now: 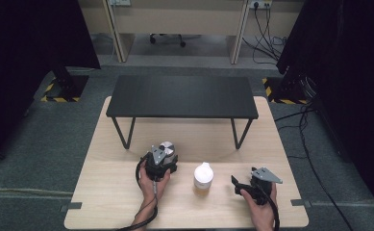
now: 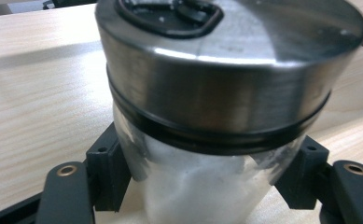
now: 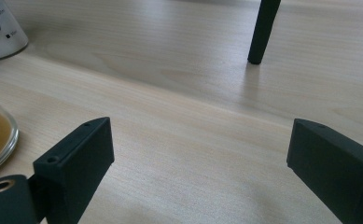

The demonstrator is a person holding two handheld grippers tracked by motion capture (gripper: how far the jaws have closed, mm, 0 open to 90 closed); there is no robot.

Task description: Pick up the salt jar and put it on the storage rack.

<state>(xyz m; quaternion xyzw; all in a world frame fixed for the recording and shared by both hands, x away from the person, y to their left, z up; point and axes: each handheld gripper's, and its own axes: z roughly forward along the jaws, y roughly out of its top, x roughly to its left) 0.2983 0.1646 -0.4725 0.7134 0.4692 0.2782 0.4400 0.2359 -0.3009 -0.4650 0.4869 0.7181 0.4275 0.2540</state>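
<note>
Two hand-held tongs work over a pale wood-grain bench (image 1: 103, 192), each gripped by one of a person's two hands entering from the near edge. The left tongs (image 1: 161, 162) are pinching a single glass jar (image 2: 207, 182) with a brushed-steel lid (image 1: 167, 147); in the left gripper view the black pads press both sides of the clear, cylindrical body just under a black sealing ring, and whitish contents show through the glass, blurred. The jar's base is cut off below the frame. It stands on the bench left of centre, just in front of the riser. The right tongs (image 1: 246, 185) are spread wide with nothing between them, their blocky matte-black jaws hovering over bare wood at the near right. Between the two tongs stands one small bottle (image 1: 203, 178) with a white conical cap and amber liquid below; its label is too small to read. Farther back sits one low black rectangular riser (image 1: 182, 96) on thin angled metal legs. Beyond the bench lie grey floor and trailing cables.
</note>
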